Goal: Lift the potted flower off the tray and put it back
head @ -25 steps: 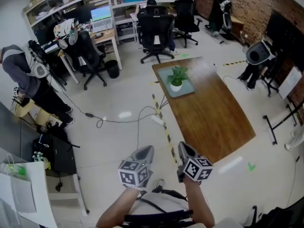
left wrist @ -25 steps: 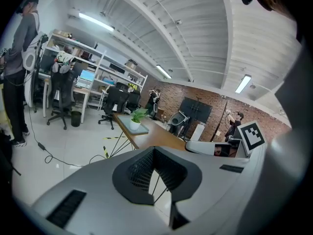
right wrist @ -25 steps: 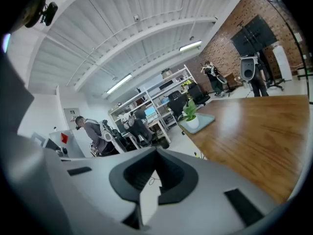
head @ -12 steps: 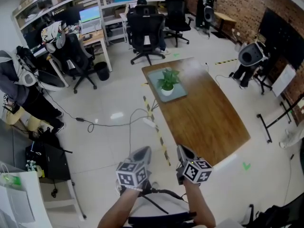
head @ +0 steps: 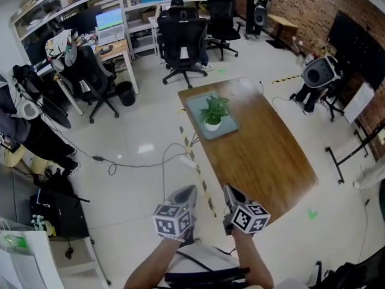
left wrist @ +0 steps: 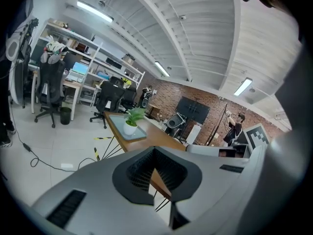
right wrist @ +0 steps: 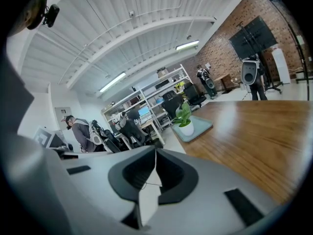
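Potted flower [head: 213, 114] standing upright on tray [head: 200, 103], at far end of wooden surface [head: 264, 155]. Left hand-held gripper [head: 183, 193] and right hand-held gripper [head: 231, 192] hovering near body, well apart from potted flower. Both jaw pairs pressing together, gripping nothing. Scene fitting either walk-up ahead of lift or flower sitting returned; pictures not settling which. No brand or label reading clearly; only square markers [head: 248, 217] showing on gripper cubes.

Tray [head: 197, 109] patch under potted flower [head: 213, 114] hidden; person [head: 33, 138] cut by left edge.
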Motion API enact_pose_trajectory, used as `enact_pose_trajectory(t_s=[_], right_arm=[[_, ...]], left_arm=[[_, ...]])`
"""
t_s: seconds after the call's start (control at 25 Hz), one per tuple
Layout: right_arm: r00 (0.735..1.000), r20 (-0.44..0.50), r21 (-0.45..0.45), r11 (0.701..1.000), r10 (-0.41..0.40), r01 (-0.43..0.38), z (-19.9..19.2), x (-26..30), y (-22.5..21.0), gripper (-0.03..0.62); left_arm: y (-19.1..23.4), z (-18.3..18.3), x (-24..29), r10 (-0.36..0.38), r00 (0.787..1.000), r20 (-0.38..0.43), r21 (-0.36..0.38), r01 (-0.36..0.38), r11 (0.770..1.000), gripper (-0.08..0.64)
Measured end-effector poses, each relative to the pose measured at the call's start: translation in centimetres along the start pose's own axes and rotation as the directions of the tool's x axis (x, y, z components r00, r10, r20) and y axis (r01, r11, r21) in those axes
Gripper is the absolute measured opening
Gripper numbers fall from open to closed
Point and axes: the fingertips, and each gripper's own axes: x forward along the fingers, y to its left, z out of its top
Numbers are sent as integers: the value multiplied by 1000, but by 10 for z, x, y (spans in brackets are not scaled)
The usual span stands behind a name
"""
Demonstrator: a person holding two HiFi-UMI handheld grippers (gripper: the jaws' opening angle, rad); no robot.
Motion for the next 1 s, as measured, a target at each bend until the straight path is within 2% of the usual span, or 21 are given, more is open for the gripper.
enact_pose_trajectory(t_s=[0.56, 1.0], right_arm=[[990, 52, 12, 991, -131, 131, 74, 107, -56, 48], [969, 26, 37, 969, -245, 244, 87, 180, -107, 104]], left_arm=[[41, 70, 109, -72, 996, -58, 58, 76, 995, -5], [59, 89, 172, -162, 975, -151, 104, 179, 978, -6]])
